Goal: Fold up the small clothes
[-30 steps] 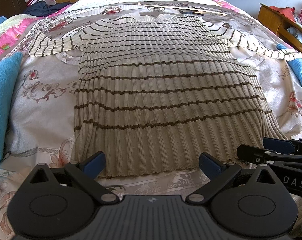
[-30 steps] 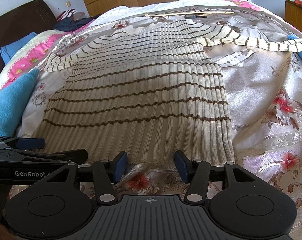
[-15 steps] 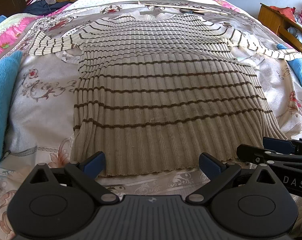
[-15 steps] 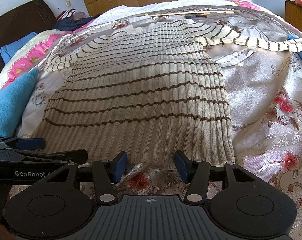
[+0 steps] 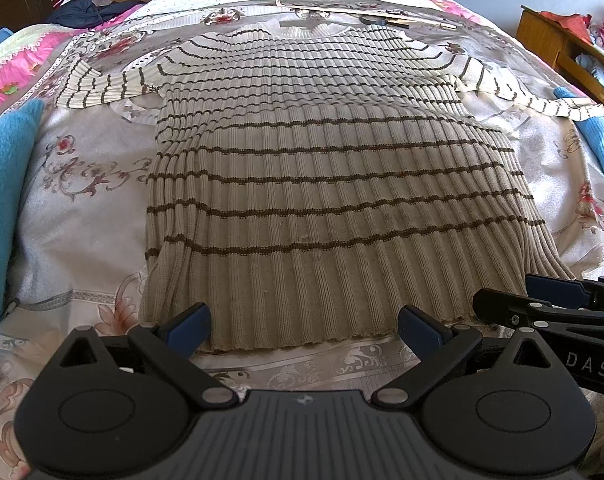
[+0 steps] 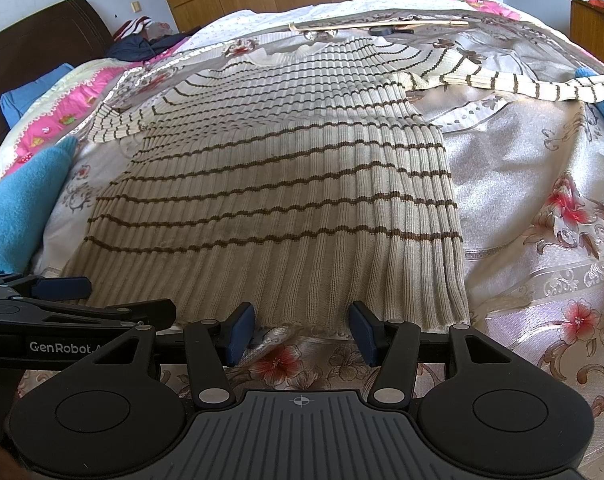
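Note:
A beige ribbed sweater with thin brown stripes (image 5: pixel 321 184) lies flat on the bed, hem toward me, sleeves spread to both sides. It also shows in the right wrist view (image 6: pixel 286 200). My left gripper (image 5: pixel 303 326) is open at the hem, left of the middle, its blue pads wide apart on either side of the hem edge. My right gripper (image 6: pixel 302 334) is open at the hem's right part, with a narrower gap. Each gripper shows at the edge of the other's view. Neither holds cloth.
The bed has a floral cover (image 5: pixel 82 208). Blue towels lie at the left (image 5: pixel 2 200) and right (image 5: pixel 597 148). A thin wooden stick (image 5: pixel 365 12) lies beyond the collar. Dark clothes (image 5: pixel 86 8) are piled at the far left. A wooden cabinet (image 5: pixel 557 44) stands on the right.

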Demonstrator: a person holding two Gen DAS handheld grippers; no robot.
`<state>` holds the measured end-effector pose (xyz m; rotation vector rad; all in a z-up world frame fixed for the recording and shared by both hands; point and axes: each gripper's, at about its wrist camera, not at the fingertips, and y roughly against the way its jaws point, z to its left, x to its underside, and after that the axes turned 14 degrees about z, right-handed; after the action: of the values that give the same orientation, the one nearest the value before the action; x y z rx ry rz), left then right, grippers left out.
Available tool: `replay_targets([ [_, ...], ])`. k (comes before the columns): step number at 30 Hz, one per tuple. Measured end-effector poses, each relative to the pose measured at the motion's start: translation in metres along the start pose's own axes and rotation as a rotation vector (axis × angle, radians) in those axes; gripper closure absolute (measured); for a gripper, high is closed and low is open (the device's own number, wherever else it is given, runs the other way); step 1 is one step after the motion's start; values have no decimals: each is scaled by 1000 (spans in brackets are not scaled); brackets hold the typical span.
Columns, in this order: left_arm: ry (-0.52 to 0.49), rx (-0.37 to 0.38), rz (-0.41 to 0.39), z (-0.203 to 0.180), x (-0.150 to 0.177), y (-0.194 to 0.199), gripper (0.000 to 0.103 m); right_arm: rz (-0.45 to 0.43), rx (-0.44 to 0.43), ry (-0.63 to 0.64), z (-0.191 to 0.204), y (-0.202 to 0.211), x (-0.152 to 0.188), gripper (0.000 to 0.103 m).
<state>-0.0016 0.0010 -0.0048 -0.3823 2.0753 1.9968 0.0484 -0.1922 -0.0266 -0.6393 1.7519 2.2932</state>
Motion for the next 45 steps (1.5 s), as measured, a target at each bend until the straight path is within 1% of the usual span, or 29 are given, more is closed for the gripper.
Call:
replay_targets([
  [6,0,0,-1,0,0,0,0,0,0,0,0,1,-3,51],
  [15,9,5,-13,0,-1,3,0,-15,-9,3,0,1,4,51],
  [18,16,9,-26,1,0,8,0,-24,-18,4,-1,5,0,51],
  [23,11,-11,-54,-2,1,19,0,-48,-34,8,-1,13,1,51],
  [27,-11,-30,-83,-7,0,30,0,-74,-40,3,-2,22,2,51],
  [30,-30,-22,-95,-9,-5,38,0,-97,-38,3,-2,33,-2,51],
  [31,-35,-21,-101,-9,-6,41,0,-109,-44,3,-3,38,-4,51],
  [34,-54,-15,-103,-11,-19,44,0,-137,-65,-8,-7,48,-13,44],
  [38,-62,9,-120,-13,-45,45,0,-159,-73,-43,-19,47,-35,44],
  [41,-60,12,-125,-17,-66,28,0,-152,-62,-86,-35,34,-55,44],
  [43,-50,11,-90,-20,-78,8,0,-130,-43,-125,-47,22,-66,44],
  [45,-45,33,-31,-24,-83,-16,0,-107,-46,-166,-61,13,-72,44],
])
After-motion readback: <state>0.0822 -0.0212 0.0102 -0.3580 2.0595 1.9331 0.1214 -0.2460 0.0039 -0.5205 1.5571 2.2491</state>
